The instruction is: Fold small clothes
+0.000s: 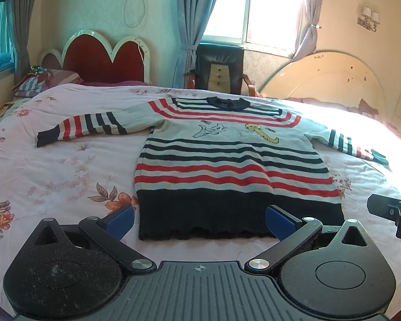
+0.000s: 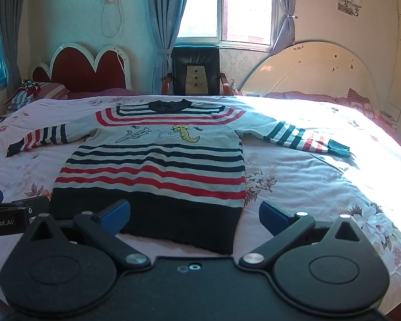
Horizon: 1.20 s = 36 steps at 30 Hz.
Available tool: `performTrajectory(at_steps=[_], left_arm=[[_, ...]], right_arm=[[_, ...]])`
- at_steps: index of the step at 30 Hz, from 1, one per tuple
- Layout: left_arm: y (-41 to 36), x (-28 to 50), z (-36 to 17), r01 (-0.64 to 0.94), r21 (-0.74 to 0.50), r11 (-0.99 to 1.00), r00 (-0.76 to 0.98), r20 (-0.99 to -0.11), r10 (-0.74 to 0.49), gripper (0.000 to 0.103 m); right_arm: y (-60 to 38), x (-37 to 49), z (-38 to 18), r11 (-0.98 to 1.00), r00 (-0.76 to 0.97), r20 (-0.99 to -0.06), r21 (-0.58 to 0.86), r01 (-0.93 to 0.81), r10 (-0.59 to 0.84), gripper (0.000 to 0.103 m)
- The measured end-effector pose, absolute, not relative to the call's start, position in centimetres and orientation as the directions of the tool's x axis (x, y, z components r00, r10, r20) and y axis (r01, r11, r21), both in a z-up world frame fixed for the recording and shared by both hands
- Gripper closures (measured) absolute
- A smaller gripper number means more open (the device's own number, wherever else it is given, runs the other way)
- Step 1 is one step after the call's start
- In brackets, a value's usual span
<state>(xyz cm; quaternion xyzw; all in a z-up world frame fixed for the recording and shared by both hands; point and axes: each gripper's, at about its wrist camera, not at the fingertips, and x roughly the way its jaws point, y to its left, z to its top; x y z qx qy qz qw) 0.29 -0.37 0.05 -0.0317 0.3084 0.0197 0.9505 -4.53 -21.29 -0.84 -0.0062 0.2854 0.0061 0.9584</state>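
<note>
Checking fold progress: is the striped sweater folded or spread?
Spread: the striped sweater lies flat on the bed, both sleeves stretched outward, no fold made.

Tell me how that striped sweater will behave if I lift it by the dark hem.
The striped sweater looks like soft knit lying flat on the floral quilt, so it will likely sag and drape rather than hold shape. The spread sleeves would probably trail and drag. The ribbed hem looks thick, likely easy to pinch without slipping. Both grippers are open.

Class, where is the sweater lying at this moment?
The sweater lies flat on the bed, sleeves spread, collar toward the chair, hem nearest both open grippers.
</note>
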Motion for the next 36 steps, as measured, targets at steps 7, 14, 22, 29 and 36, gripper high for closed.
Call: performTrajectory(at_steps=[7,14,22,29,36], left_arm=[[-0.4,0.3,0.1,-0.059,-0.046,0.997,0.809,-0.587,0.021,0.000],[-0.3,0.4,0.1,-0.055,-0.047,0.997,0.807,-0.591,0.017,0.000],[-0.3,0.8,-0.2,-0.063,-0.049,0.997,0.802,-0.597,0.021,0.000],[-0.2,1.5,-0.8,-0.054,-0.089,0.995,0.792,-0.611,-0.011,0.000],[-1.6,6.1,-1.9,-0.042,-0.181,0.983,0.767,-0.637,-0.084,0.000]], right_arm=[[-21.2,-4.4,-0.9,1.000,0.837,-0.547,-0.007,-0.018,0.011,0.001],[-21.3,-4.4,-0.9,1.000,0.835,-0.550,-0.007,-0.018,0.011,0.001],[-21.2,-4.1,-1.0,1.000,0.832,-0.554,-0.010,-0.019,0.011,0.001],[-21.4,-3.7,-1.4,1.000,0.823,-0.568,0.005,-0.020,0.019,0.001],[-26.1,-2.1,-1.4,0.997,0.836,-0.547,0.030,0.065,-0.039,0.001]])
